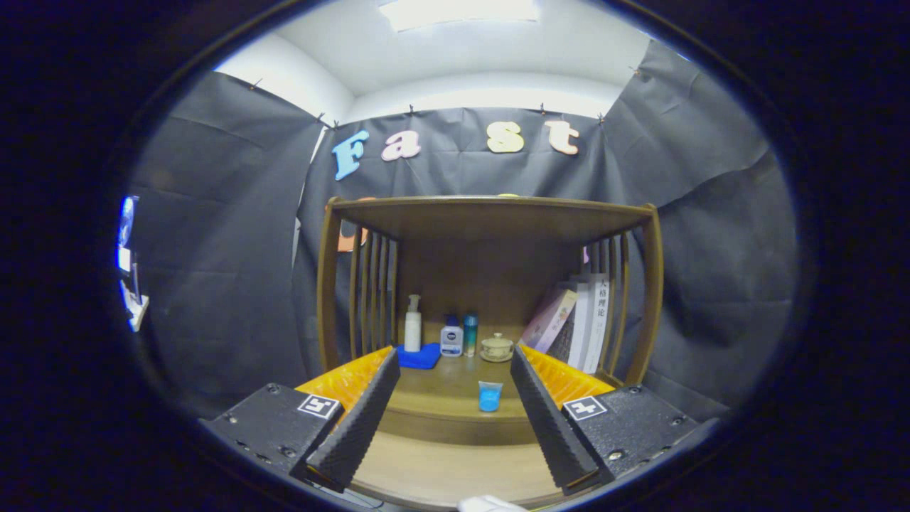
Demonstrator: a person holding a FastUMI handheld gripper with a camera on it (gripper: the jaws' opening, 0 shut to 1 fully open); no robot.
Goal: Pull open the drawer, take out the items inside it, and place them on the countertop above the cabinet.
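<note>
My gripper (453, 353) is open and holds nothing. It points at a brown wooden cabinet (328, 284) with slatted sides. A small blue cup (490, 395) stands on the countertop (441, 398), in the gap between my fingers and near the front edge. Below that edge lies a paler wooden surface (441, 469), close under the gripper; I cannot tell whether it is the drawer. A bit of something white (487, 503) shows at its near side.
At the back of the countertop stand a white pump bottle (412, 323), a folded blue cloth (419, 355), a small white bottle (451, 338), a teal bottle (470, 333) and a lidded ceramic jar (497, 348). Books (579, 320) lean at the right. A shelf board (490, 210) roofs the space.
</note>
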